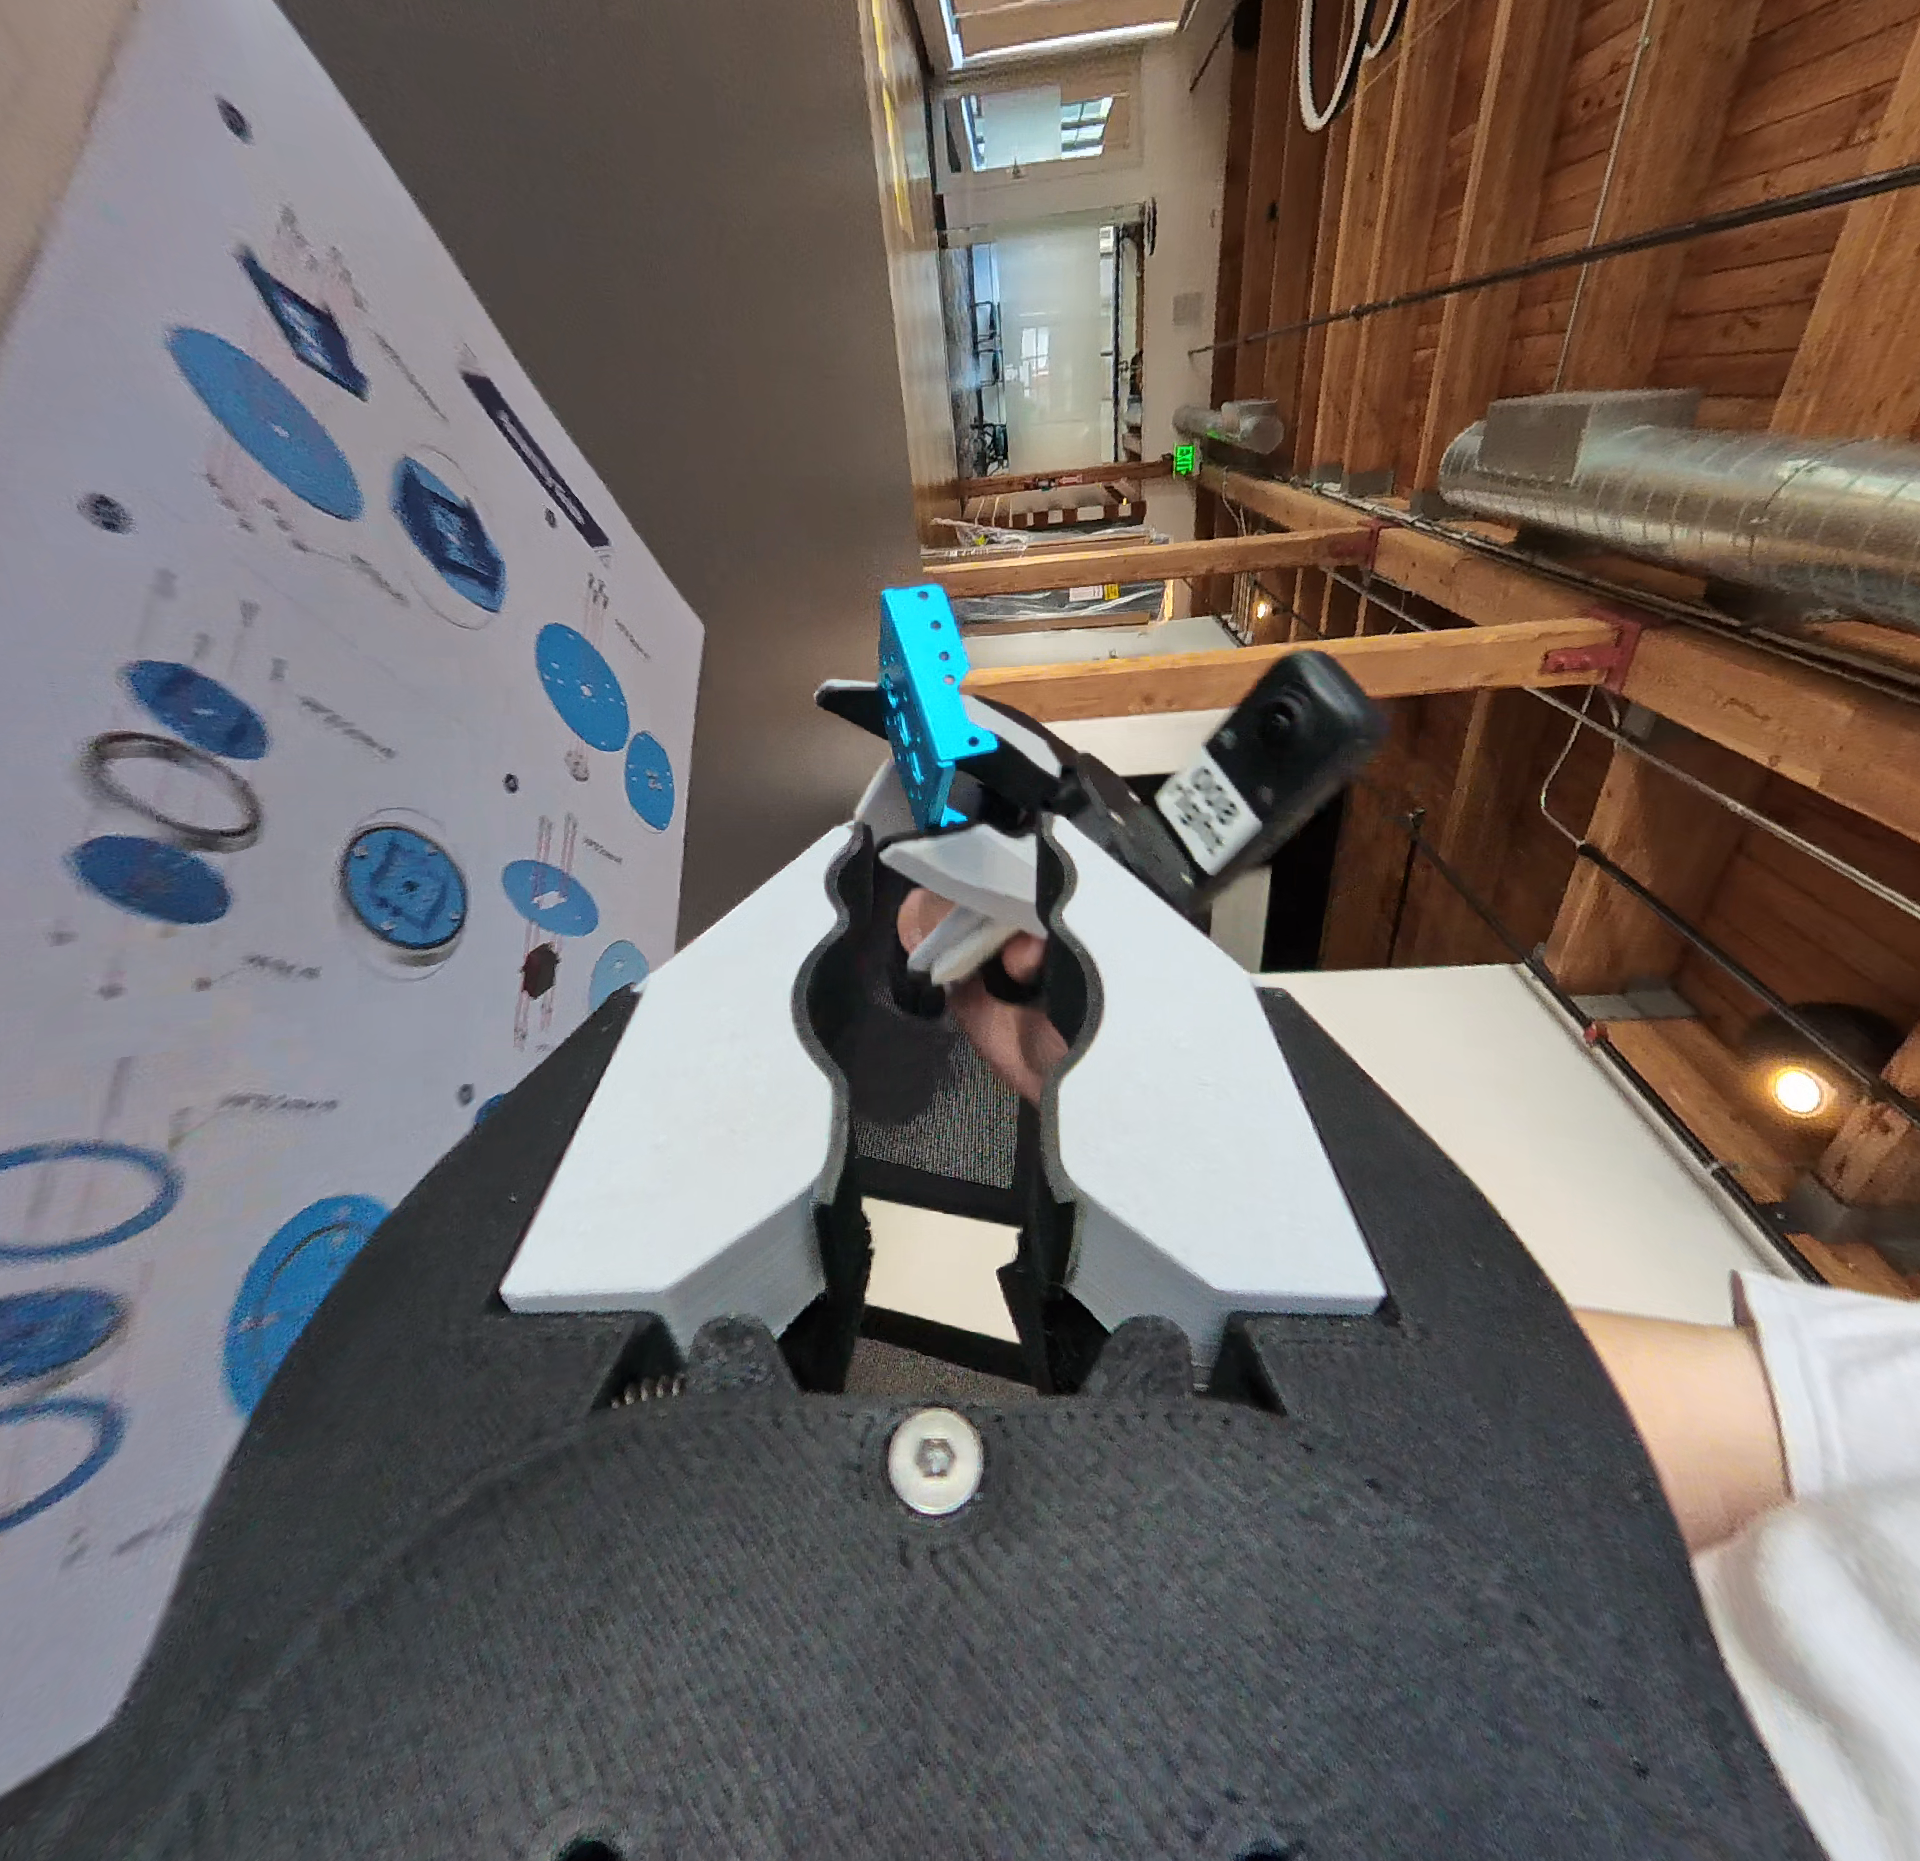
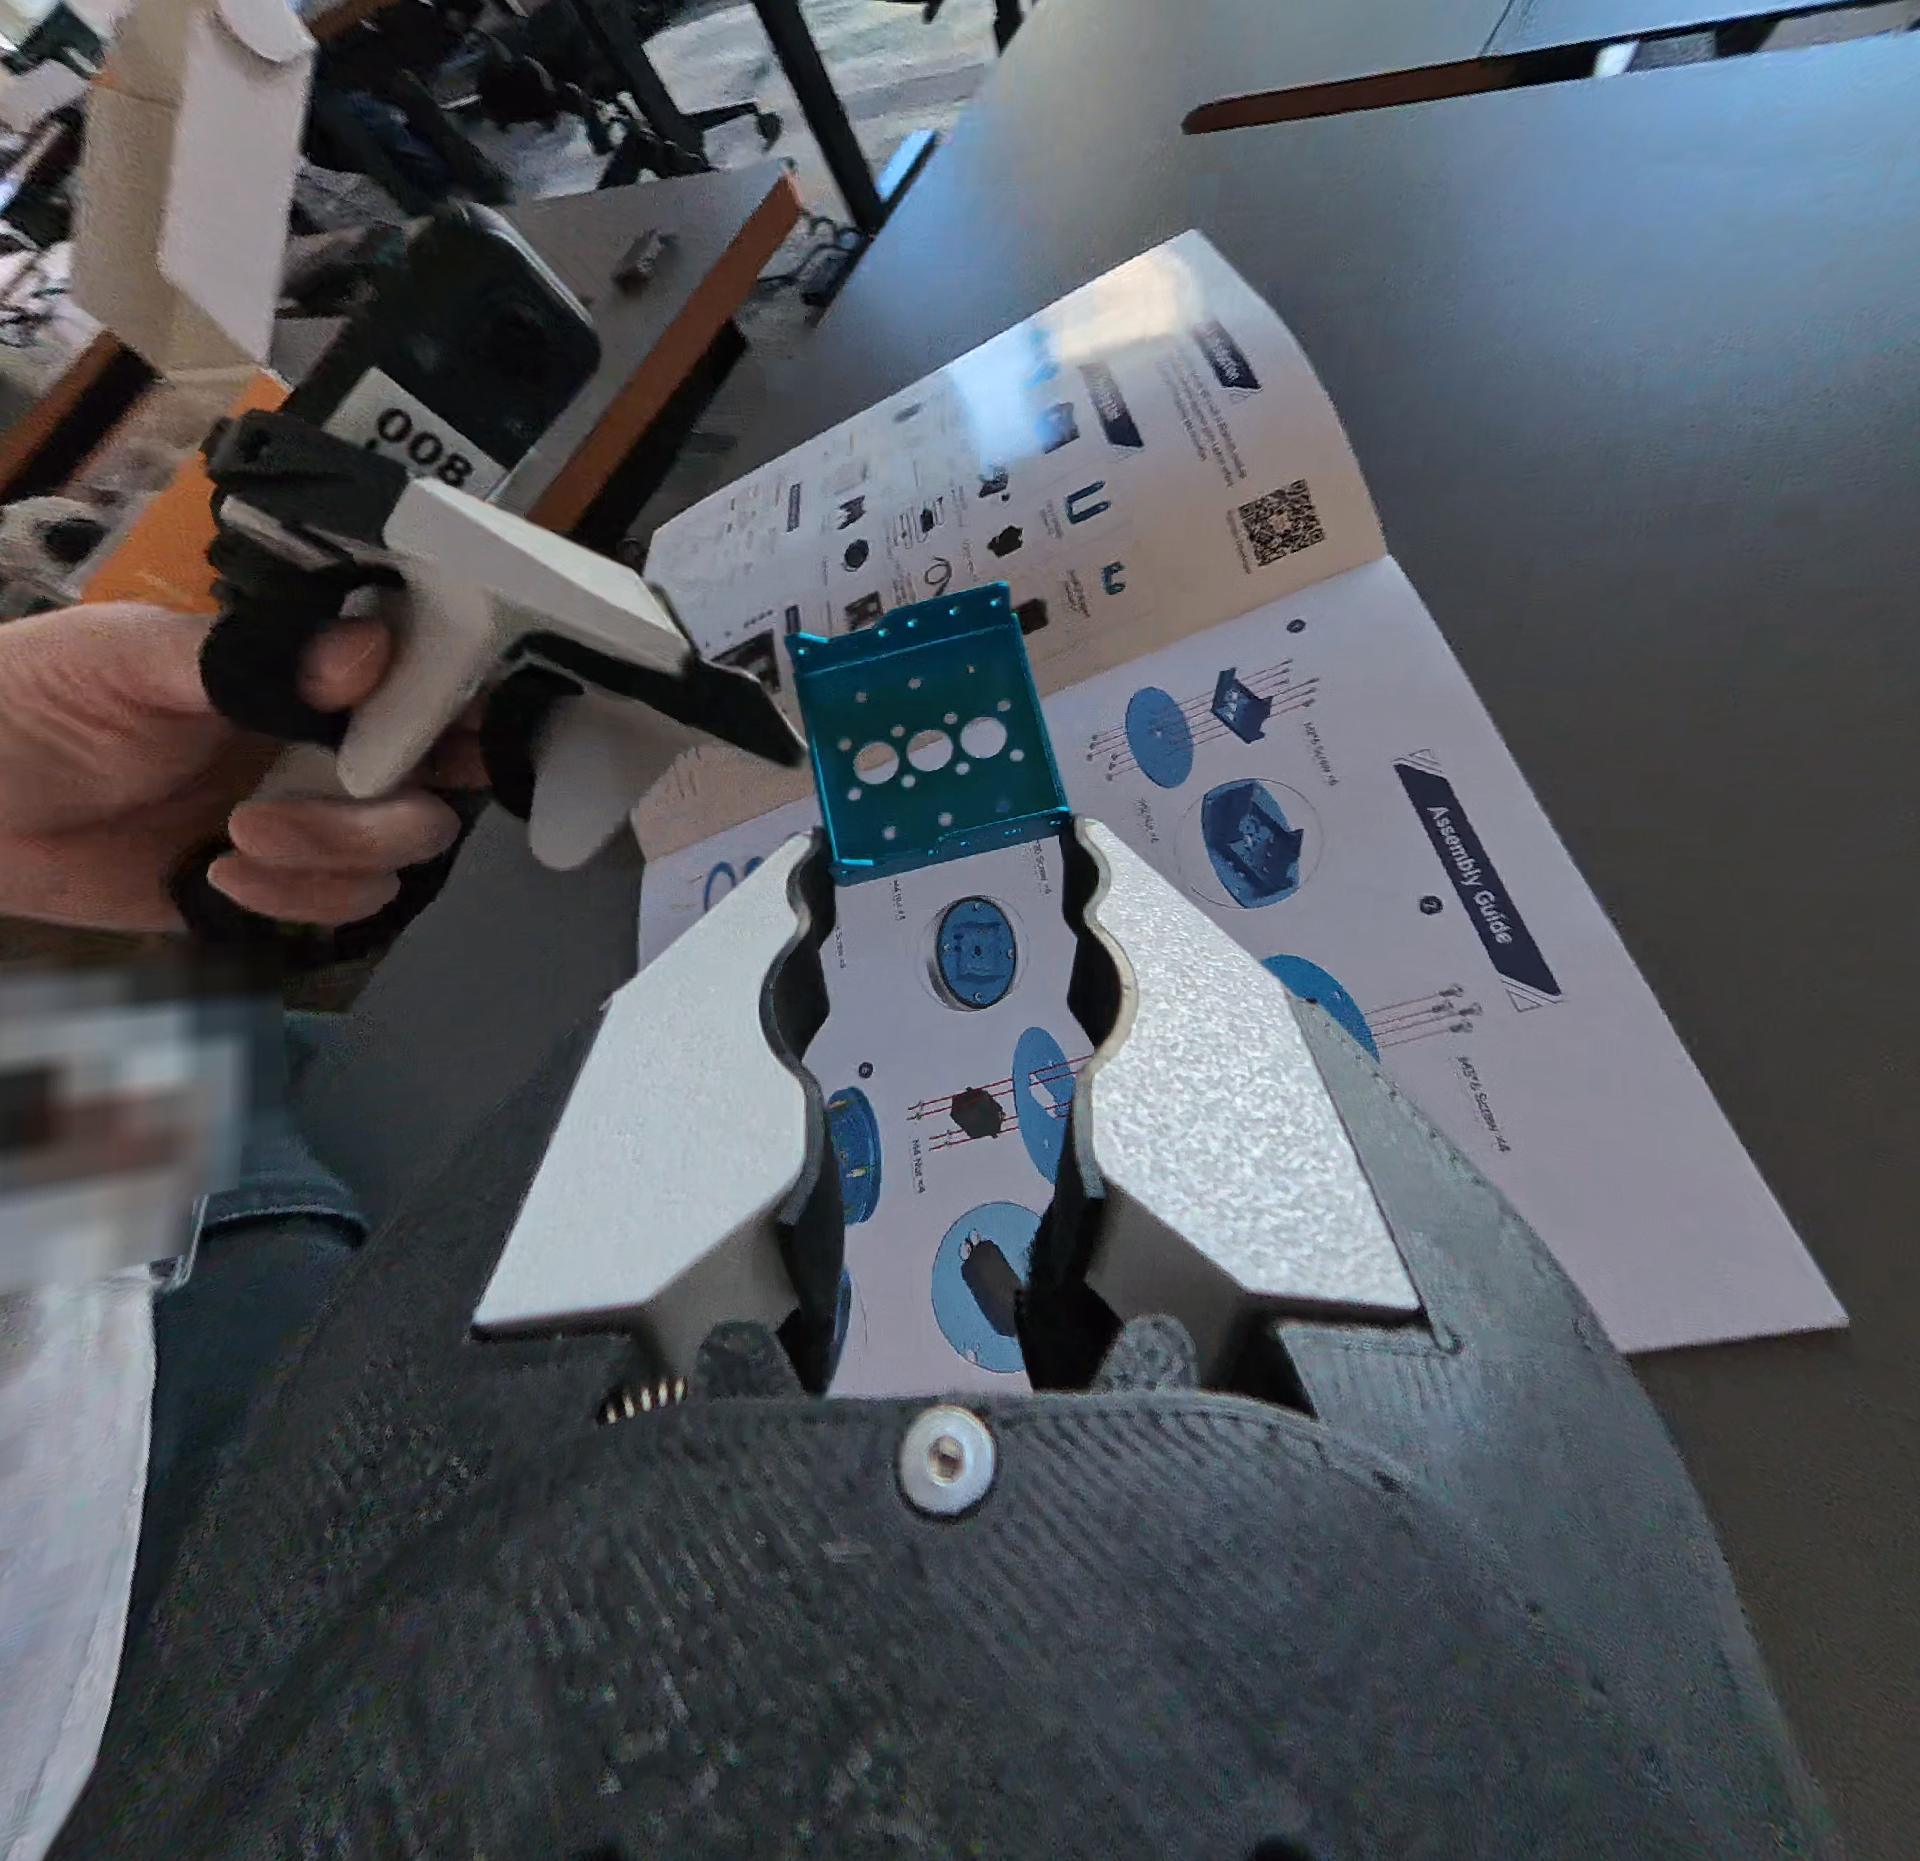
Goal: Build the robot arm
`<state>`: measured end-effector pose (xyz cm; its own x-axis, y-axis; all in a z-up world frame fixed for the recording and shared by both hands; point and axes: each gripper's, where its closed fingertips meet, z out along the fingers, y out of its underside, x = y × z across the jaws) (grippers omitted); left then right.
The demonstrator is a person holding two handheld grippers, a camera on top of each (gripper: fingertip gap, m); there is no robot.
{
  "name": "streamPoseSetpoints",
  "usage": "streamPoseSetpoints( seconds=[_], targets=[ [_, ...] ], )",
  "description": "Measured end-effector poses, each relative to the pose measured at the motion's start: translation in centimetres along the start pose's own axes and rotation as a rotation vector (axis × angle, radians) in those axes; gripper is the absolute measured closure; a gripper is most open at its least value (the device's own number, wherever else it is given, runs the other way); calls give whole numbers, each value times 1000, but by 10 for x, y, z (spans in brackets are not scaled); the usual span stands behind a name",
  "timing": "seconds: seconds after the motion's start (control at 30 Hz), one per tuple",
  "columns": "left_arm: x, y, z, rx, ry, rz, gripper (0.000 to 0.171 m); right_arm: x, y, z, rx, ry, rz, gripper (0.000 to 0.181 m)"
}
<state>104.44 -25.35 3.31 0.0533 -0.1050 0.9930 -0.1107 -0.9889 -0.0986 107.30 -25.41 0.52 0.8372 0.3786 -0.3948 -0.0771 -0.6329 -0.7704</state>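
Left wrist view: the left gripper (image 1: pixel 951 850) fills the lower half of the frame, its jaws slightly parted with nothing between them. Just above centre, the right gripper (image 1: pixel 935 772) clamps a blue perforated bracket (image 1: pixel 920 705), with a black camera (image 1: pixel 1283 751) behind it to the right. A printed sheet (image 1: pixel 312 616) of blue part drawings covers the left side (blurred). A bare forearm (image 1: pixel 1683 1416) shows at the lower right.

Right wrist view: the right gripper (image 2: pixel 945 845) grasps the blue bracket (image 2: pixel 925 736) by its lower edge at centre frame, raised over the sheet (image 2: pixel 1507 980) on a dark table (image 2: pixel 1558 305). At the left, a hand (image 2: pixel 125 762) holds the left gripper (image 2: pixel 784 741), whose black tip reaches the bracket's left edge; its jaw state cannot be told here.
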Motion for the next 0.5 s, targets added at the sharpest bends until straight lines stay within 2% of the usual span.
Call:
streamPoseSetpoints(
  seconds=[0.1, 0.27, 0.37, 0.5],
  targets=[
    [2, -16, -39, 59, 7, 12, 142, 5, -9, -3, 29, -242, 2, 138],
    [6, -37, -93, 109, -25, 78, 143, 20, -42, -18, -7, -694, 257, 138],
    [12, -44, -111, 131, -46, 103, 144, 25, -53, -21, -73, -856, 292, 138],
    [28, -53, -128, 182, -62, 128, 145, 26, -52, -22, -187, -969, 246, 138]
  ],
)
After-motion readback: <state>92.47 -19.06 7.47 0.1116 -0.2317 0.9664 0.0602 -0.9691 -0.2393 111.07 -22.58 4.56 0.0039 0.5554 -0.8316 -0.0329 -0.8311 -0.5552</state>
